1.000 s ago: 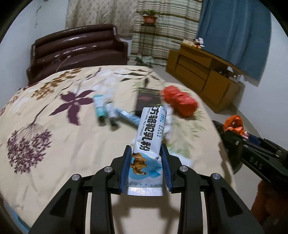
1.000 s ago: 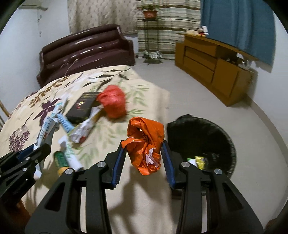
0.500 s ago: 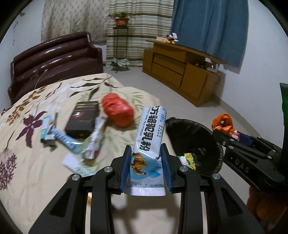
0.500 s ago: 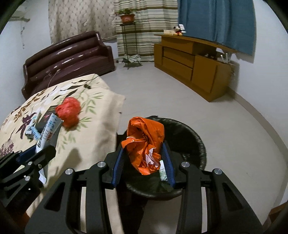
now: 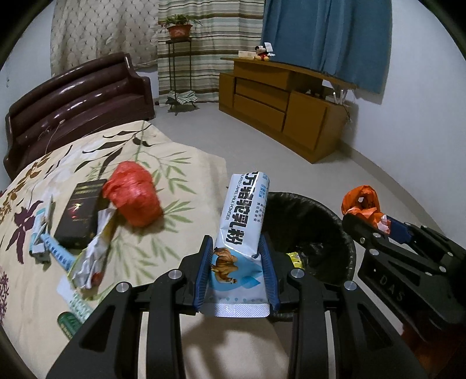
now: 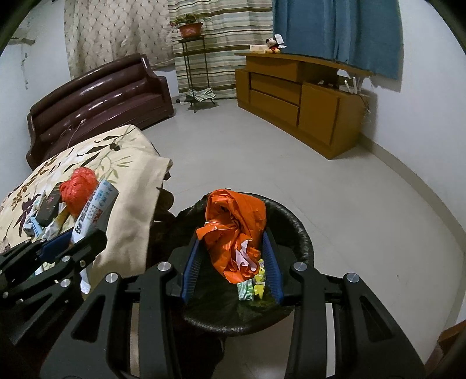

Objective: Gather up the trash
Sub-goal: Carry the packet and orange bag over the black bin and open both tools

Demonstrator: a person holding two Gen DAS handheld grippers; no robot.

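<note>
Between the blue pads of the left hand-held gripper (image 5: 236,272): one white camel milk powder packet (image 5: 243,230), pinched at its lower half, standing upright, printed end pointing away; it sits over the bed edge, just beside the bin.

Between the blue pads of the right hand-held gripper (image 6: 233,263): one crumpled orange plastic bag (image 6: 236,230), pinched loosely with the jaws set fairly wide, hanging directly over the open mouth of the trash bin (image 6: 294,224).

Trash bin: round, lined with a black bag, standing on the floor against the foot corner of the bed (image 5: 180,175). Contents visible: small green and yellow wrappers (image 6: 252,284) at the bottom.

Bed, floral cream cover, items lying near the corner:
- red plastic bag (image 5: 134,194), balled up, touching the black box.
- black box (image 5: 80,211), flat.
- silver crumpled wrapper (image 5: 93,256), in front of the box.
- blue-and-white tube (image 5: 56,252), beside the box, partly under the wrapper.
- green item (image 5: 68,322) at the near edge, blurred.

Room beyond: dark brown sofa (image 6: 99,99), wooden sideboard (image 6: 300,93) with a Mickey Mouse toy (image 6: 273,43), potted plant (image 6: 189,26) on a stand, blue curtain (image 6: 337,32).
</note>
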